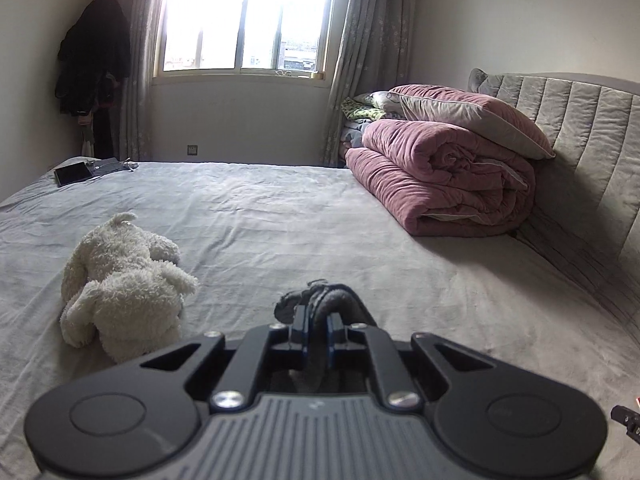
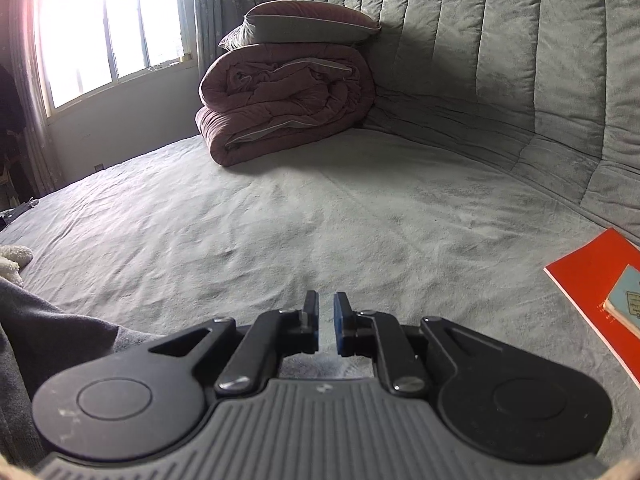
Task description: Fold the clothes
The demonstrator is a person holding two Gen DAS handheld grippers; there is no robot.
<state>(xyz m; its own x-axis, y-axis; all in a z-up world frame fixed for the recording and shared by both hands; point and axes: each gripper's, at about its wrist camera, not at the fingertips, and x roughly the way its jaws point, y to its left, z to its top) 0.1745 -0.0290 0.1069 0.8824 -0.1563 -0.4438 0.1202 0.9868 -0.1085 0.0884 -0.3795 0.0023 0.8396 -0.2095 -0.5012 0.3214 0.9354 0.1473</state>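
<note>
Two tongs: left tongs (image 1: 318, 314) clamped on dark grey garment (image 1: 340, 300), right tongs (image 2: 326, 320) slightly apart, empty.

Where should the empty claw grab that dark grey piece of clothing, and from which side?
Probably the dark grey garment's loose edge lying on the bed, at the right wrist view's lower left. The right claw, jaws slightly apart with nothing between them, would swing left and come in low. The left claw already pinches a bunched fold, so a second hold would spread the cloth.
</note>
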